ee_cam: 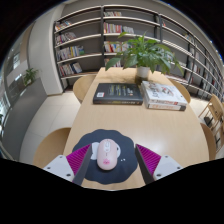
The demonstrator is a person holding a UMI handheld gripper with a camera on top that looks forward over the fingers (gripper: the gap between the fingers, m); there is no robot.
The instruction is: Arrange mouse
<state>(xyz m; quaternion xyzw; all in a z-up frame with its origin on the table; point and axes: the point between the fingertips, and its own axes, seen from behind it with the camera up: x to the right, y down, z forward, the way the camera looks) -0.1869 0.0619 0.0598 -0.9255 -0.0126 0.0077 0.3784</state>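
Observation:
A pale pink mouse (105, 153) lies on a dark round mouse mat (108, 162) on the wooden table (140, 125). My gripper (112, 163) is open, its two fingers with magenta pads (81, 160) standing wide on either side of the mat. The mouse sits between the fingers, nearer the left one, with a gap at both sides. It rests on the mat on its own.
Beyond the mat lie a dark book (119, 94) and a lighter book (163, 95) side by side. A potted green plant (146, 53) stands behind them. Bookshelves (95, 35) fill the back wall. Wooden chairs (53, 142) stand around the table.

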